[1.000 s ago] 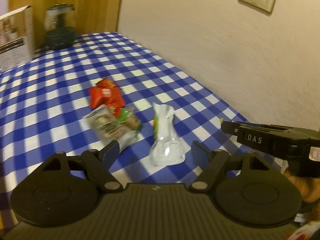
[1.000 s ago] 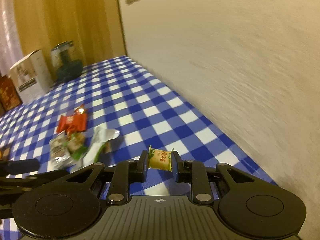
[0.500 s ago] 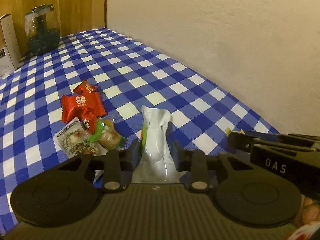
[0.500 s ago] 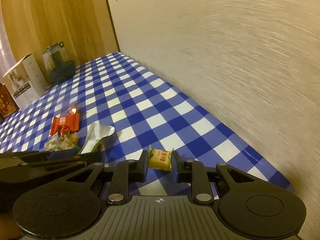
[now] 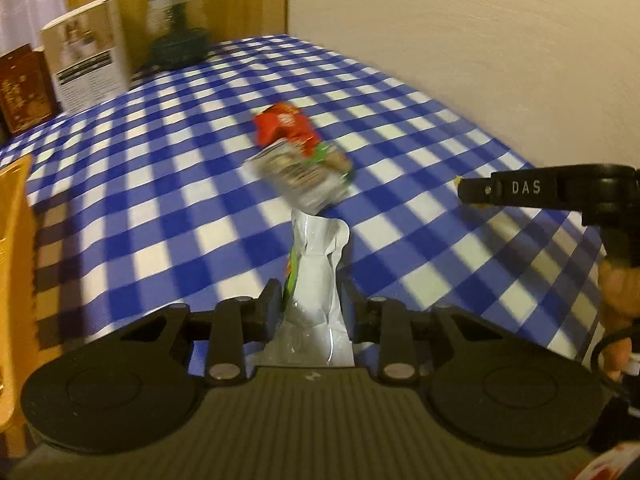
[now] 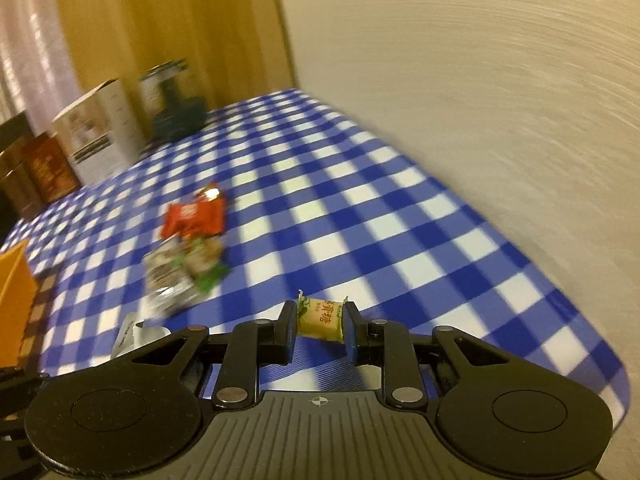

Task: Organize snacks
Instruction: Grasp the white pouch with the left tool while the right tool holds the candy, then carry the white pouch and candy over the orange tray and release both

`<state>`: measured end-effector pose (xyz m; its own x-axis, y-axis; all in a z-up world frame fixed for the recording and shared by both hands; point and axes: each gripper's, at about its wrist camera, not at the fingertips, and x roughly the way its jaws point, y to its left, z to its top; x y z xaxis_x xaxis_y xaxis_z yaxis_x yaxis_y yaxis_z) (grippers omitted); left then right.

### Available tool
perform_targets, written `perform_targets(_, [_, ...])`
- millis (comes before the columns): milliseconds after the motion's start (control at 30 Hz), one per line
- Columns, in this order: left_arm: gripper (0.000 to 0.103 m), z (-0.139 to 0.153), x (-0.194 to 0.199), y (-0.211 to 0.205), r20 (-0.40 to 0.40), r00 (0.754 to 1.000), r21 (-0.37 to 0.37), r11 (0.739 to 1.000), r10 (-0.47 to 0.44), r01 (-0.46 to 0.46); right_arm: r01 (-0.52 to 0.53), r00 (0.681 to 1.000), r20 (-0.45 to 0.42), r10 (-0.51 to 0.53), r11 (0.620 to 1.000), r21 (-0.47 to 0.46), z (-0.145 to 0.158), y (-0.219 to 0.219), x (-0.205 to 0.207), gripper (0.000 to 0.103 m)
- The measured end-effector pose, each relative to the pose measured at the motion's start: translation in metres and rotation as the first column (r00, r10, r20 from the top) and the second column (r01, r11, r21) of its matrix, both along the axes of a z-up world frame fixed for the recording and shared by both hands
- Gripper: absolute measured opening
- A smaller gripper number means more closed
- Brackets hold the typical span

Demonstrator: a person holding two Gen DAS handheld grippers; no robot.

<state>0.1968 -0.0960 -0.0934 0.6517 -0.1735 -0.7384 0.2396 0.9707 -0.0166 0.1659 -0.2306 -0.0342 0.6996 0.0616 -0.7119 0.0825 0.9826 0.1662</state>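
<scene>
My left gripper is shut on a white snack packet with a green edge, held upright above the blue checked tablecloth. Beyond it lie red packets and a clear packet of mixed snacks. My right gripper is shut on a small yellow candy just above the cloth. It also shows side-on as the right gripper at the right of the left wrist view. The red packets and mixed snacks lie to its left.
An orange container stands at the left edge. A white box, a brown box and a dark green jar stand at the far end. A pale wall runs along the table's right side. A hand grips the right tool.
My left gripper shut on the white packet and raised it off the cloth. Both views swung left, bringing in the boxes and the orange container. The right gripper kept the candy.
</scene>
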Motion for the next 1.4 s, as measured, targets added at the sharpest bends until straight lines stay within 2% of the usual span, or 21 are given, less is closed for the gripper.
perform_targets(333, [0.029, -0.009, 0.015, 0.006, -0.002, 1.0, -0.008, 1.0, -0.001, 0.001, -0.039, 0.999, -0.012, 0.039, 0.999, -0.006, -0.002, 0.016, 0.002, 0.024])
perform_targets(567, [0.028, -0.004, 0.003, 0.01, 0.002, 1.0, -0.011, 1.0, 0.015, -0.015, -0.063, 0.998, 0.002, 0.063, 0.998, 0.001, 0.001, 0.022, 0.003, 0.024])
perform_targets(967, [0.027, 0.029, -0.038, 0.051, 0.029, 0.993, -0.053, 0.992, 0.114, -0.112, -0.095, 0.994, 0.055, 0.094, 0.995, 0.02, 0.026, 0.049, -0.028, 0.024])
perform_targets(1400, [0.028, 0.077, -0.092, 0.109, 0.094, 0.967, -0.096, 0.969, 0.236, -0.227, -0.211, 0.973, 0.104, 0.208, 0.977, 0.021, 0.063, 0.116, -0.071, 0.024])
